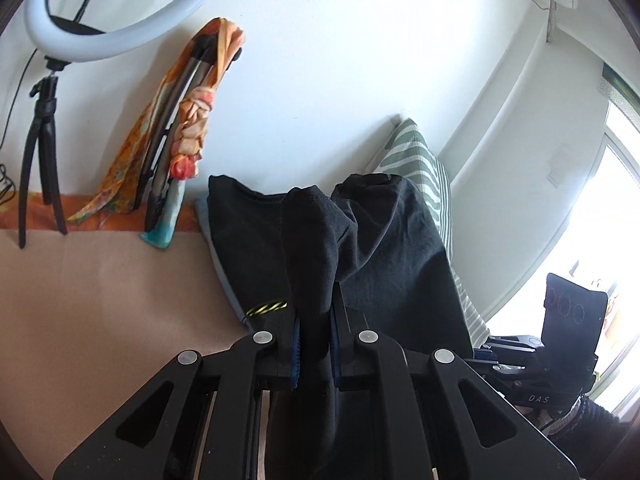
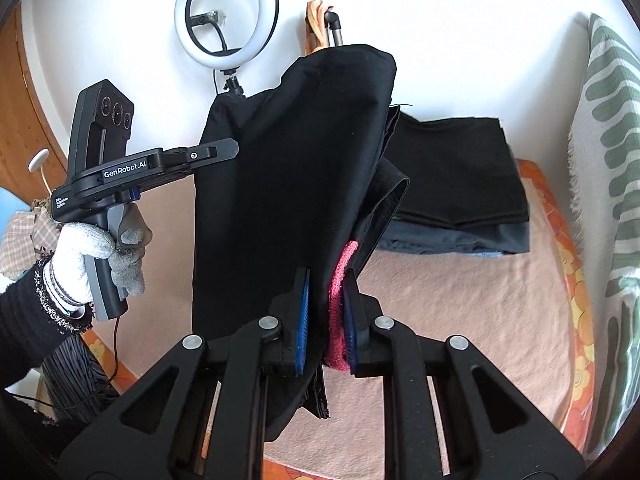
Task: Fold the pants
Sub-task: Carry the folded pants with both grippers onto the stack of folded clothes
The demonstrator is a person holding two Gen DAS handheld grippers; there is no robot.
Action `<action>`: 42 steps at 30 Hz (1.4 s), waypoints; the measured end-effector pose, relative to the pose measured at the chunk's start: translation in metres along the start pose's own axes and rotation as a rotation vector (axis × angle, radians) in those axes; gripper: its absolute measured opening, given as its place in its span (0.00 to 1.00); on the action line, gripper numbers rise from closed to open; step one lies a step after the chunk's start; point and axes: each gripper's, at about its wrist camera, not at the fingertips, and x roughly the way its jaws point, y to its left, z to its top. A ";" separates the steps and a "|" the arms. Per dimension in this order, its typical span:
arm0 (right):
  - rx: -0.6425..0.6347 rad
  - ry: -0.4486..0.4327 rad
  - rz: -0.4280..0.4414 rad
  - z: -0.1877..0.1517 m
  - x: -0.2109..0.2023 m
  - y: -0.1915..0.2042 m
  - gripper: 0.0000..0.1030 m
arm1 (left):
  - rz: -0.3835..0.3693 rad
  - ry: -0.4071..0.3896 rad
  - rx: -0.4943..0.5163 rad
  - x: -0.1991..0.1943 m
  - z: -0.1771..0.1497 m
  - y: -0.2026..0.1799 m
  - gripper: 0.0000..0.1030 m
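Black pants held up in the air over a bed, pinched at two spots. In the right wrist view, right gripper at 6 o'clock, clamped on the cloth, with a strip of pink-red fabric caught against the right-hand pad. Pants rising from there toward 12 o'clock as a broad dark sheet, filling the middle of the view and hiding part of the wall behind. At 9 o'clock, left gripper in a white-gloved hand, fingers reaching to the pants' left edge; grip point hidden behind the cloth in this view. In the left wrist view, left gripper at 6 o'clock, closed on a bunched fold of the pants that stands up between the blue pads and blocks the centre. Behind the held garment, at 2 o'clock in the right view, a stack of folded dark clothes lying on the peach blanket. Green-and-white striped pillow leaning at 3 o'clock. Ring light on a small tripod at 11 o'clock against the white wall. Orange patterned scarf draped over a folded stand, at 10 o'clock in the left view. Bright window at 3 o'clock there.
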 end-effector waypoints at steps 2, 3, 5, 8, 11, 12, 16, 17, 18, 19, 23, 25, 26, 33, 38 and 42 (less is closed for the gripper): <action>-0.010 -0.018 -0.020 0.012 -0.005 -0.008 0.15 | -0.009 -0.010 0.017 0.009 0.013 -0.008 0.09; -0.015 -0.027 -0.030 0.020 -0.006 -0.012 0.15 | -0.012 -0.017 0.027 0.013 0.019 -0.011 0.09; -0.029 -0.047 -0.050 0.034 -0.009 -0.021 0.15 | -0.017 -0.032 0.052 0.021 0.033 -0.018 0.09; -0.046 -0.072 -0.071 0.056 -0.010 -0.036 0.15 | -0.025 -0.057 0.074 0.034 0.056 -0.024 0.09; -0.066 -0.087 -0.098 0.077 -0.006 -0.053 0.15 | -0.028 -0.072 0.083 0.050 0.073 -0.027 0.09; -0.071 -0.089 -0.106 0.083 -0.004 -0.058 0.15 | -0.027 -0.077 0.090 0.054 0.078 -0.028 0.09; -0.100 -0.091 -0.134 0.107 0.007 -0.086 0.15 | -0.024 -0.092 0.102 0.079 0.094 -0.030 0.09; -0.098 -0.090 -0.130 0.112 0.012 -0.095 0.15 | -0.022 -0.095 0.100 0.086 0.097 -0.029 0.09; -0.096 -0.091 -0.126 0.117 0.017 -0.104 0.15 | -0.018 -0.098 0.097 0.093 0.101 -0.026 0.09; -0.095 -0.093 -0.121 0.121 0.023 -0.113 0.15 | -0.012 -0.099 0.093 0.100 0.102 -0.023 0.09; -0.045 -0.070 -0.038 0.126 0.054 -0.149 0.15 | 0.011 -0.092 0.059 0.129 0.102 -0.006 0.09; 0.023 -0.032 0.034 0.122 0.077 -0.169 0.15 | 0.029 -0.059 0.026 0.146 0.100 0.008 0.09; 0.061 -0.014 0.060 0.119 0.090 -0.179 0.15 | 0.039 -0.035 0.009 0.155 0.099 0.014 0.09; 0.195 0.119 0.146 0.095 0.158 -0.209 0.18 | 0.179 0.079 0.029 0.186 0.089 0.034 0.14; 0.198 0.147 0.168 0.091 0.163 -0.208 0.28 | 0.227 0.090 0.089 0.196 0.085 0.037 0.17; 0.353 0.061 0.213 0.090 0.157 -0.238 0.54 | 0.221 0.089 0.076 0.197 0.082 0.046 0.17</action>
